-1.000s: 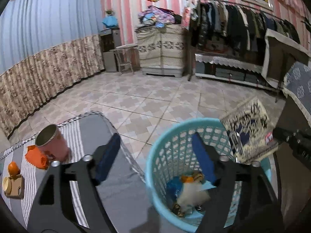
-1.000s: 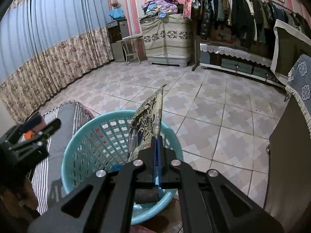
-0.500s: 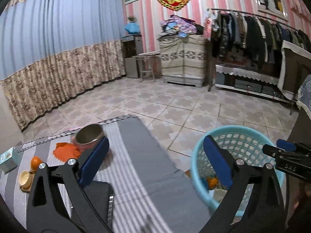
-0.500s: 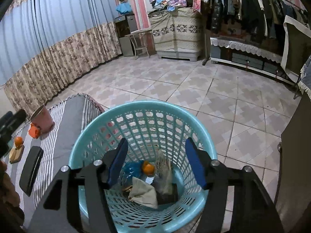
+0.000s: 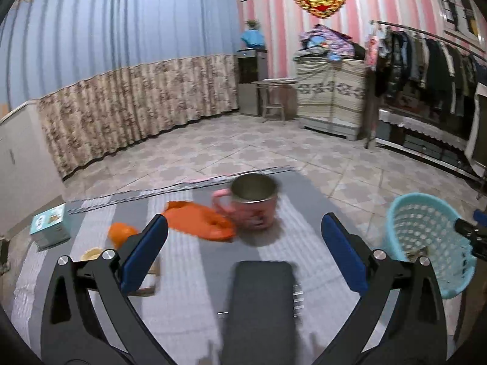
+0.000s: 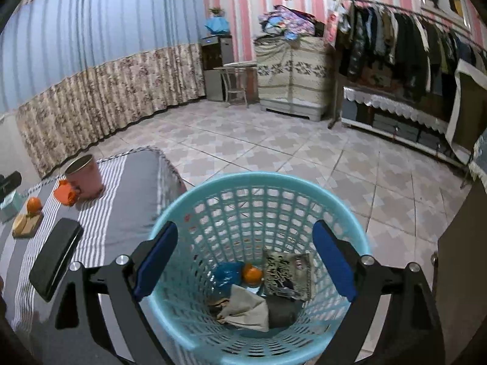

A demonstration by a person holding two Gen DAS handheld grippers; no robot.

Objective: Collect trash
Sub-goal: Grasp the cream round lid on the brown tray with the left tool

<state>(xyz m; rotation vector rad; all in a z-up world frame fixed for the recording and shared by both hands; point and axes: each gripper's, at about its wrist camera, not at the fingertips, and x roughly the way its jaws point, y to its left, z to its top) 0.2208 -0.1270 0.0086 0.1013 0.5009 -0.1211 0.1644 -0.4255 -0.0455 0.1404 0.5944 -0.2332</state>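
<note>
Basket: we see the blue basket (image 6: 258, 243) right under our right gripper (image 6: 245, 254), with the trash (image 6: 287, 275) down inside.
Right gripper: its jaws are opening, nothing between them.
Left gripper: our left gripper (image 5: 243, 245) opens wide over the striped mat (image 5: 188, 273).
Cup: the pink cup (image 5: 254, 202) sits ahead of it.
Wrapper: the orange wrapper (image 5: 197, 220) touches the cup.

A clothes rack (image 6: 404, 39) is seen at upper right, a curtain (image 5: 121, 70) at upper left, a pink mug (image 5: 254, 205) at centre.
</note>
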